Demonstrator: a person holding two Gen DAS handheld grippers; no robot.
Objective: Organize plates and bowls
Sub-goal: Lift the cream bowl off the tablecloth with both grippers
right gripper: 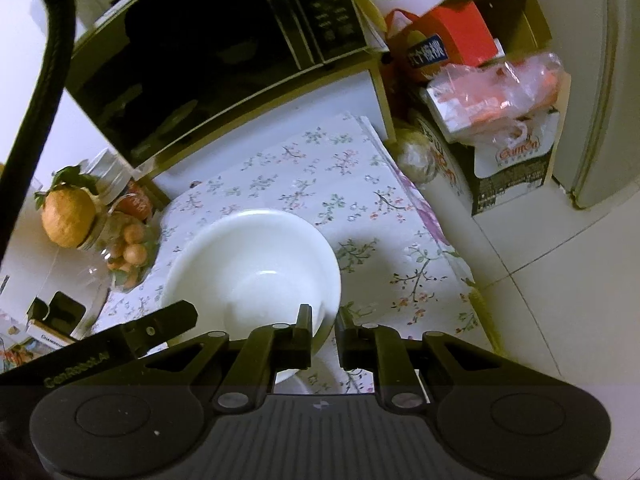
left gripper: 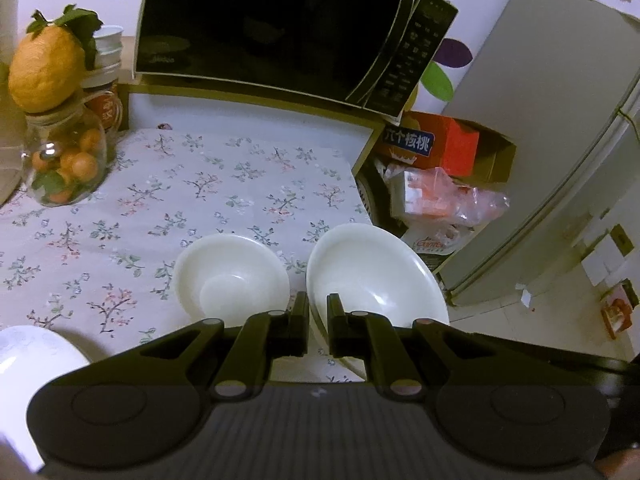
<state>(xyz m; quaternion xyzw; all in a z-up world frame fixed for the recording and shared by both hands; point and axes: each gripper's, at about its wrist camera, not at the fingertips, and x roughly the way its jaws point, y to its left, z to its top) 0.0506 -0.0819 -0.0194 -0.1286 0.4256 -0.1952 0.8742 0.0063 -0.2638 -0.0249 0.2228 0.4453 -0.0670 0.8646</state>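
Two handheld grippers, each pinching the rim of a white bowl over a floral tablecloth

From the left wrist view, the left gripper (left gripper: pixel 318 308) has its jaws drawn narrow on the near rim of a wide bowl (left gripper: pixel 380 276), which tilts up at one o'clock from the fingertips and overhangs the right edge of the tablecloth (left gripper: pixel 168 200); a smaller bowl (left gripper: pixel 230 272) sits flat at eleven o'clock, just beside it. From the right wrist view, the right gripper (right gripper: pixel 323 320) is likewise narrowed on a bowl (right gripper: pixel 252 264) rim, the basin spreading toward eleven o'clock. I judge nesting comes next: the wide bowl lies nearest the left hand, the smaller bowl just to its left. A microwave (left gripper: pixel 280 28) stands at twelve o'clock
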